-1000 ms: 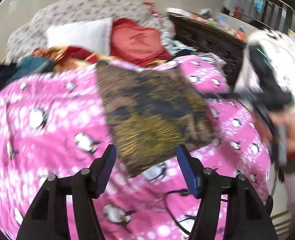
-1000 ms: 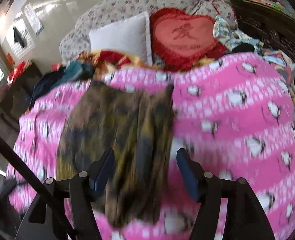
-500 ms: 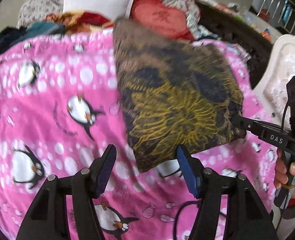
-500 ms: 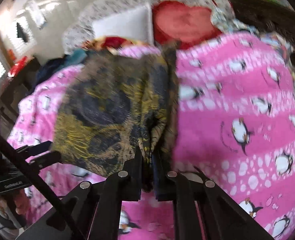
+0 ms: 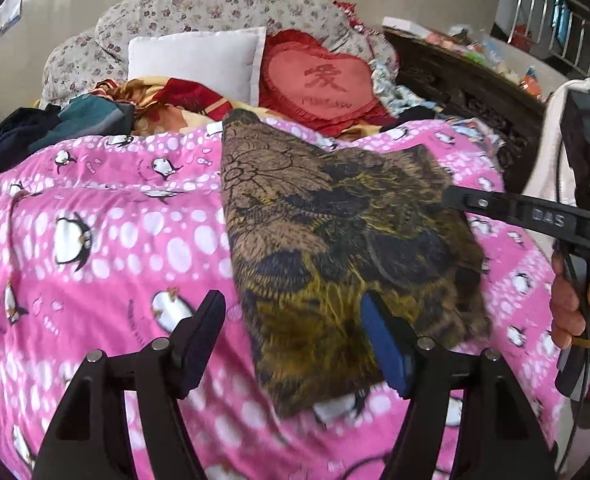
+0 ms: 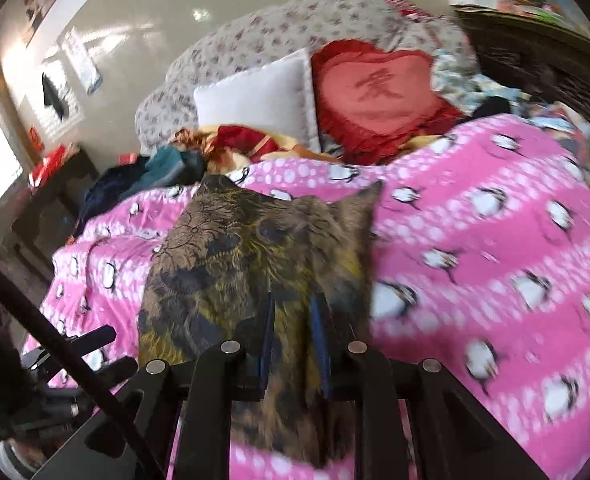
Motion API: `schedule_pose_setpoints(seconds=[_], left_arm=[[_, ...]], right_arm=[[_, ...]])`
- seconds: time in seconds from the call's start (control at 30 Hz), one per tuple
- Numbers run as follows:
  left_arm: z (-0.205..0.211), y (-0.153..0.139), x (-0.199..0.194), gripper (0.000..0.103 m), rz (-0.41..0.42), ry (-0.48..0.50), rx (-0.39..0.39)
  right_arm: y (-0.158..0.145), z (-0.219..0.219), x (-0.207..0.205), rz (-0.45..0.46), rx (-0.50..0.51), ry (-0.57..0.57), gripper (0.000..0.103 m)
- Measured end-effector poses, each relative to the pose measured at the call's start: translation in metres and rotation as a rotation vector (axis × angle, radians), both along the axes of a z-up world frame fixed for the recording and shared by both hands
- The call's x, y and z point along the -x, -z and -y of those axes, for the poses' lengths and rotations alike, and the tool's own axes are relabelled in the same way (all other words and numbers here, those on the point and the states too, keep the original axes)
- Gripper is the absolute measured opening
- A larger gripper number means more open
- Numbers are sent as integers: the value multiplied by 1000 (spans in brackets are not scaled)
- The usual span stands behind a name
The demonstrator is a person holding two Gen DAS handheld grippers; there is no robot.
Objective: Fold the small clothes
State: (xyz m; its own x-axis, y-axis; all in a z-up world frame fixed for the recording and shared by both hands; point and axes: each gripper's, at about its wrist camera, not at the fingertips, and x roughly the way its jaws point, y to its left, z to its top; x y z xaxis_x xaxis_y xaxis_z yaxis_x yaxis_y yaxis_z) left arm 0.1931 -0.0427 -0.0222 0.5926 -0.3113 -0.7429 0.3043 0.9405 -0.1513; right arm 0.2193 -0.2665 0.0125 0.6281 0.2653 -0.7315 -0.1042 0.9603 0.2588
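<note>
A brown and yellow patterned garment (image 5: 335,248) lies on a pink penguin blanket (image 5: 107,248). My left gripper (image 5: 295,340) is open, its fingers astride the garment's near left corner, just above it. My right gripper (image 6: 293,332) is shut on the garment's near edge (image 6: 255,264), with cloth bunched between the blue pads. In the left wrist view the right gripper (image 5: 451,196) reaches in from the right onto the garment's right side, held by a hand (image 5: 575,304).
At the bed's head lie a white pillow (image 5: 195,60), a red heart cushion (image 5: 319,80) and piled clothes (image 5: 75,120). A dark carved wooden board (image 5: 463,84) runs along the right. The blanket (image 6: 495,260) extends right of the garment.
My right gripper closed on the garment's edge and has lifted and pulled it. My left gripper stayed open and moved closer to the garment's near corner.
</note>
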Motion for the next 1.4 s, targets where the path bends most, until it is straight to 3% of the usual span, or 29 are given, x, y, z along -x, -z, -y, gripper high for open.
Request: schedule_pose_setpoints(seconds=[0.13,0.3,0.43,0.5,0.53,0.67,0.77,0.83,0.93,0.97,1.0,1.07,1.13,1.4], left_arm=[[5,22,-21,70,-61,-23,0],[-4,41,-32,77,-124,-51,57],[-9,35,-24,77,-105,-53,45],[-10,31,-20,77,-89,-58,35],[-11,30,-18,77,-80,-60,30],[-12,34,-14,77,-85,-72,28],[-12,36,-11,77,-84,-79,21],[-12,35,-10,77,-90,-76,20],[-12,30,-8,77,-75,-61,3],[-13,28,-9,77,-71,-59,1],[-14,25,-10,77,-68,-58,8],[-21,19,-16,79,-68,-44,71],[-27,15,-25,88,-76,-45,132],[-34,24,-78,94,-160,-67,236]], right_arm=[[24,12,-33,-28,49,51,20],[33,26,-40,-38,49,85,22],[14,26,-10,-4,35,94,32],[6,22,16,20,6,57,52],[5,18,26,24,12,44,56],[20,-1,62,7,93,7,56],[52,-3,65,-70,179,40,56],[64,8,62,-116,110,51,56],[49,23,66,-69,13,64,56],[42,26,66,-44,-7,69,61],[34,32,66,-13,-42,82,74],[24,41,63,31,-97,102,86],[21,47,52,47,-121,106,86],[39,55,9,35,-171,105,86]])
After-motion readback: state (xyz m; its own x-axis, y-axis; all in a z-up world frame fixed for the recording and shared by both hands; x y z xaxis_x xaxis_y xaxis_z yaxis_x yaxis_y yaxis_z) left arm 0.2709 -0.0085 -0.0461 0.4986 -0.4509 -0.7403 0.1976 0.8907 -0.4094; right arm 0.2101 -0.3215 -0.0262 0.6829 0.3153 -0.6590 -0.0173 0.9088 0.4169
